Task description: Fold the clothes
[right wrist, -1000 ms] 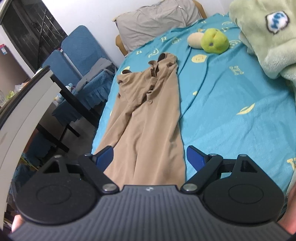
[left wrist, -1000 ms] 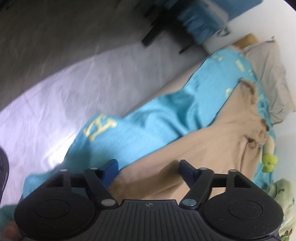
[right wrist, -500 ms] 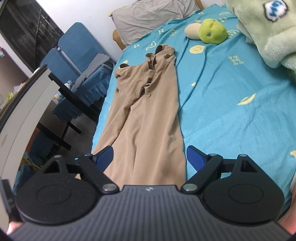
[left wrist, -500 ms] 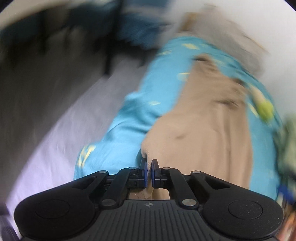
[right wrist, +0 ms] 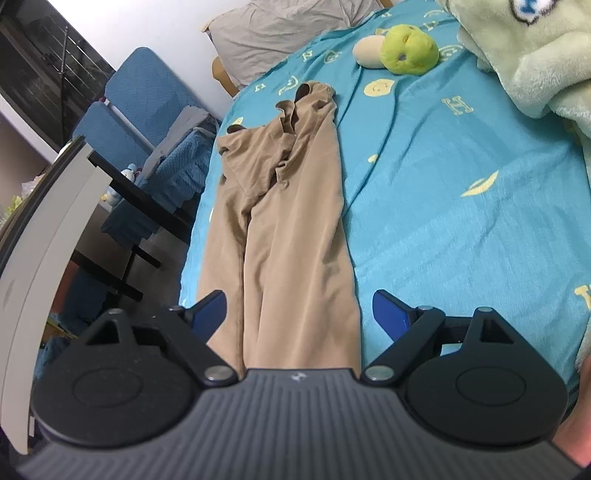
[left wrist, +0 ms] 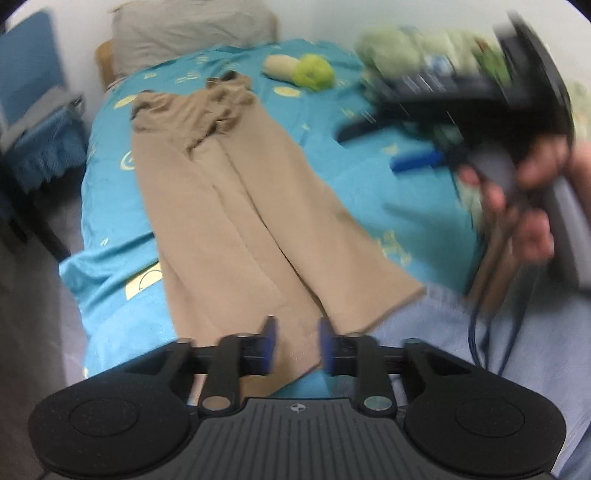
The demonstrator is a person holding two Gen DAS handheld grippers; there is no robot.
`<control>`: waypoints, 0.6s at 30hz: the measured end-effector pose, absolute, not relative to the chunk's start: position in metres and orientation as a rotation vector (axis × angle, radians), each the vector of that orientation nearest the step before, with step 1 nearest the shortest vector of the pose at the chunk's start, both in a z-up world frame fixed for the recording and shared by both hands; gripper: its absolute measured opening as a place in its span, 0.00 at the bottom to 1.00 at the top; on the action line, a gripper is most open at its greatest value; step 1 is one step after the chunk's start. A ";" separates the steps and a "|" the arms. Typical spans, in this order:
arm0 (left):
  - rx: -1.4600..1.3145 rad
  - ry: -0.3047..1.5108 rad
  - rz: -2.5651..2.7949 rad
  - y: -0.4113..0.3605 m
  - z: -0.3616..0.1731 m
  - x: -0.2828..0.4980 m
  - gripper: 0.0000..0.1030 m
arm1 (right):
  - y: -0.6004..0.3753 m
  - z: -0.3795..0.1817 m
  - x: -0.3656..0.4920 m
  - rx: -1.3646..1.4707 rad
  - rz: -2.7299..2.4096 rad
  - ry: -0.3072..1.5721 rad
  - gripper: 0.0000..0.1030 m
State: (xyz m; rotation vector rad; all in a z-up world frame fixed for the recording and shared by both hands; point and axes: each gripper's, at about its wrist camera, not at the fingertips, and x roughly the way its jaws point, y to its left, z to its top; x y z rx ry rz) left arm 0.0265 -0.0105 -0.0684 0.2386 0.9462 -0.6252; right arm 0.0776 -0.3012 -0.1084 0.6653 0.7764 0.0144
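Observation:
Tan trousers (left wrist: 229, 206) lie lengthwise on the blue bedsheet (left wrist: 110, 266), waist at the far end, both legs spread toward me. My left gripper (left wrist: 294, 345) is over the near leg hem, its blue fingers a little apart with the hem cloth between them but not pinched. My right gripper (right wrist: 299, 314) is wide open and empty above the trouser legs (right wrist: 295, 221); it also shows, blurred and held by a hand, in the left wrist view (left wrist: 417, 162).
A grey pillow (right wrist: 288, 33) lies at the bed head. A green plush ball (right wrist: 410, 50) and a pale green plush toy (right wrist: 524, 55) lie on the right. Blue chairs (right wrist: 144, 110) and a dark table (right wrist: 122, 192) stand left of the bed.
My left gripper shut on the trouser hem half a second ago, swung round to face the bed head, and its fingers are now parted. The right gripper stays open, slightly nearer the legs.

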 end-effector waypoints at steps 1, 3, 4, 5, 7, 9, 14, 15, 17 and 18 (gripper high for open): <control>0.168 0.949 -0.600 0.000 -0.068 0.033 0.49 | -0.303 -0.110 0.078 0.676 0.016 0.782 0.85; 0.009 0.975 -0.511 0.021 -0.075 0.052 0.67 | -0.305 -0.114 0.078 0.691 0.014 0.799 0.85; -0.072 0.992 -0.461 0.032 -0.080 0.062 0.70 | -0.306 -0.117 0.079 0.696 0.011 0.812 0.85; -0.148 1.010 -0.415 0.041 -0.086 0.072 0.72 | -0.306 -0.120 0.079 0.698 0.007 0.827 0.85; -0.244 1.083 -0.357 0.051 -0.105 0.091 0.73 | -0.306 -0.129 0.081 0.700 -0.004 0.867 0.85; -0.306 1.157 -0.312 0.058 -0.122 0.106 0.73 | -0.306 -0.140 0.084 0.708 -0.016 0.919 0.85; -0.386 1.231 -0.276 0.069 -0.140 0.121 0.77 | -0.306 -0.170 0.089 0.812 -0.013 1.043 0.85; -0.400 1.242 -0.280 0.070 -0.142 0.122 0.81 | -0.305 -0.174 0.090 0.829 0.002 1.063 0.86; -0.417 1.262 -0.320 0.070 -0.142 0.118 0.81 | -0.295 -0.175 0.091 0.804 0.042 1.079 0.86; -0.420 1.273 -0.343 0.069 -0.142 0.116 0.81 | -0.291 -0.175 0.091 0.812 0.078 1.096 0.86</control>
